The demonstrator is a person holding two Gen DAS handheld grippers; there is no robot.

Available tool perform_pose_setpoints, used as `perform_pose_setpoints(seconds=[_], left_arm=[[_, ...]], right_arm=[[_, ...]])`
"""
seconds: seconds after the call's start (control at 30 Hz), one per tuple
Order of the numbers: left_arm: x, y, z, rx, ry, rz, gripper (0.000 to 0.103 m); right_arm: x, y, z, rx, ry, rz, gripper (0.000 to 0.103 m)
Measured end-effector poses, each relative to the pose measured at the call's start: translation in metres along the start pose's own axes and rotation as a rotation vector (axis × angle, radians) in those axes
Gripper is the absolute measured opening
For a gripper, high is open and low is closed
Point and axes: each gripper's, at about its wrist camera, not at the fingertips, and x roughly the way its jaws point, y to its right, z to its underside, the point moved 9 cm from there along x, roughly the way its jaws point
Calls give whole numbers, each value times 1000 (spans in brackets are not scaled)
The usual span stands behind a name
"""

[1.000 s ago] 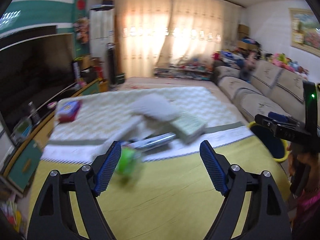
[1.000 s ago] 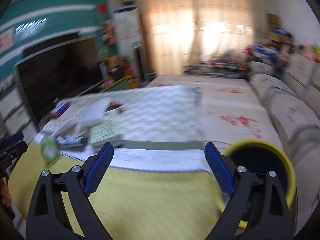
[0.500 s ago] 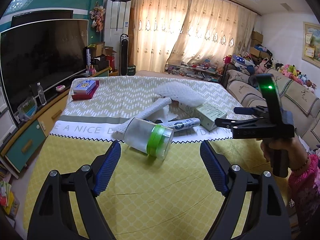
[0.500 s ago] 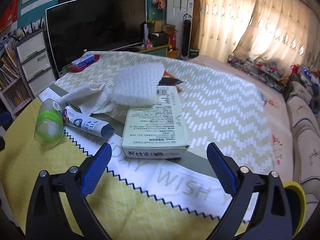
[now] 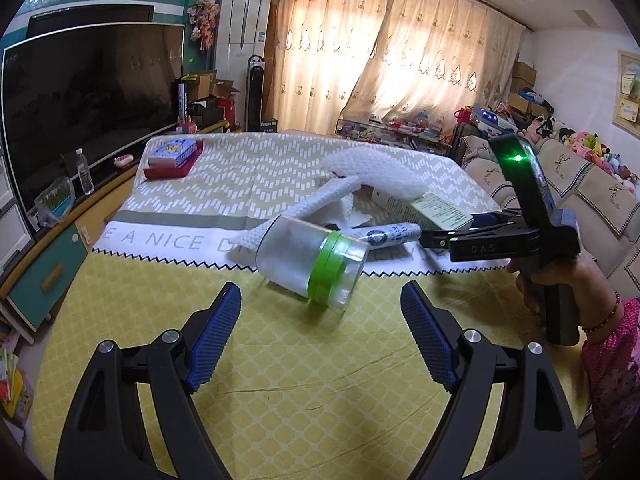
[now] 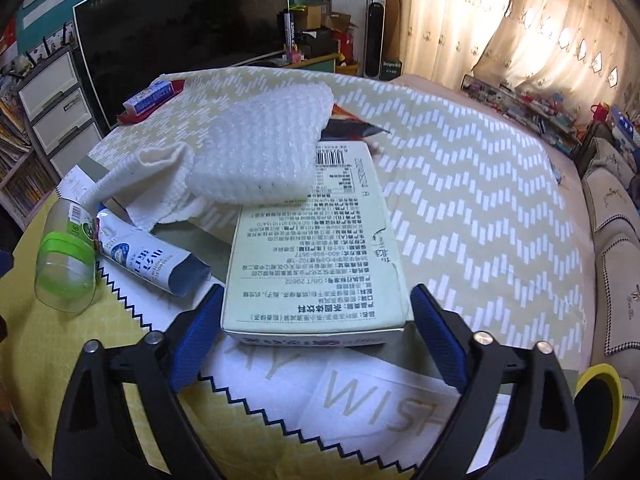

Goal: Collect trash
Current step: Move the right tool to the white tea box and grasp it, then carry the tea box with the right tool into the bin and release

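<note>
1. The right hand-held gripper (image 6: 314, 328) points steeply down, and its jaws are closing around the near end of a pale green rectangular cardboard box (image 6: 316, 248) printed with black text; the blue pads (image 6: 192, 332) flank the box's corners, but whether they press on it yet I cannot tell.
2. The left hand-held gripper (image 5: 320, 340) is released, jaws spread wide with nothing between them, over the yellow patterned cloth on the counter (image 5: 280, 360).
3. Just beyond its fingertips a clear plastic jar with a green band (image 5: 312, 264) lies on its side, apart from the pads.
4. Touching the jar, a white and blue squeezed tube (image 6: 148, 260) lies beside the box.
5. A white bubble-wrap sheet (image 6: 260, 148) rests over the box's far end, with a white crumpled paper towel (image 6: 148, 176) next to it.
6. A yellow-rimmed dark bin (image 6: 596, 400) sits at the lower right, beyond the counter's edge.
</note>
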Motion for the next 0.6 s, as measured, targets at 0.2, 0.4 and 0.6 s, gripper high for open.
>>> perform_pose_setpoints(seconds=[0.2, 0.4, 0.6], left_arm=[[10, 1, 4, 1, -19, 0, 81], [18, -4, 6, -36, -41, 24, 81], [25, -10, 11, -76, -66, 31, 81]], right_arm=[[-10, 4, 4, 18, 25, 9, 69], [-61, 9, 18, 58, 115, 28, 67], [-126, 18, 35, 154, 249, 10, 67]])
